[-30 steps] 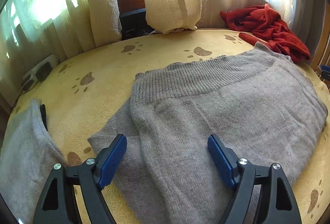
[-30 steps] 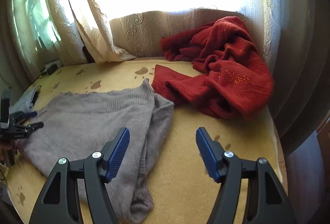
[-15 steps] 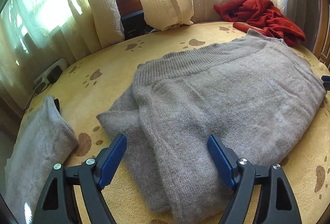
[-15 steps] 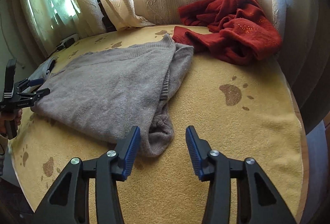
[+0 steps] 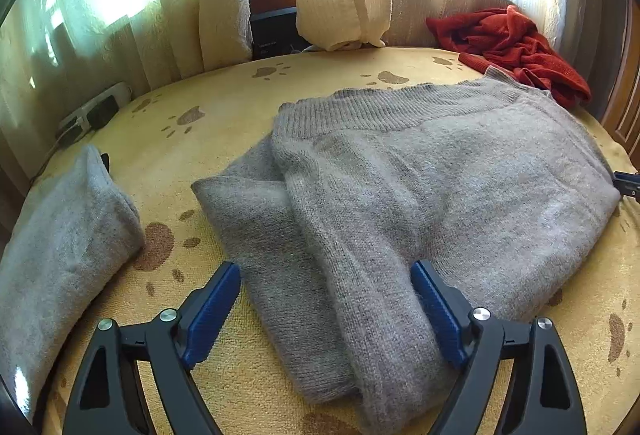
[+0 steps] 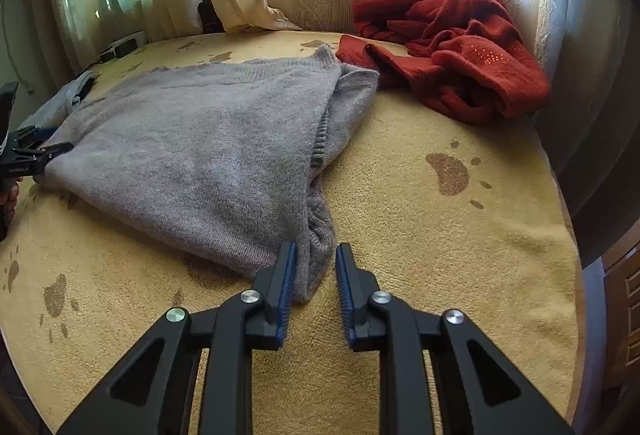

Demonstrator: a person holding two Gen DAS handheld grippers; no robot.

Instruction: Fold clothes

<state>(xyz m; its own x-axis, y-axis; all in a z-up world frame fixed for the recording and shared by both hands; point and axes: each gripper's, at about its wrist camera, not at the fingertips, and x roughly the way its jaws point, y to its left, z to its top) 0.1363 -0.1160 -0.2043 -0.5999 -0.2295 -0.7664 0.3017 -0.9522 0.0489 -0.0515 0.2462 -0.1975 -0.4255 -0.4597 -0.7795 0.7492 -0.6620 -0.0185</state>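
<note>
A grey knit sweater [image 5: 420, 187] lies folded lengthwise on a yellow paw-print blanket [image 5: 208, 103]. My left gripper [image 5: 325, 271] hovers over its near end, jaws wide and opening. The cloth lies between the pads, and the left pad stands apart from it. In the right wrist view the same sweater [image 6: 192, 155] reaches its near ribbed corner between the pads of my right gripper [image 6: 316, 249]. Those jaws are narrow and closing, and a thin gap still shows at the right pad. The left gripper [image 6: 36, 155] also shows at the sweater's far end.
A crumpled red garment [image 6: 460, 55] lies at the back right by the curtain. A folded grey garment [image 5: 60, 243] rests at the left edge of the bed. A power strip [image 5: 92, 111] sits at the back left. A dark wooden edge [image 6: 624, 295] borders the bed's right side.
My right gripper sank to the sweater's near corner and its jaws narrowed around it. My left gripper drew back along the sweater, which now shows with its near end between the pads.
</note>
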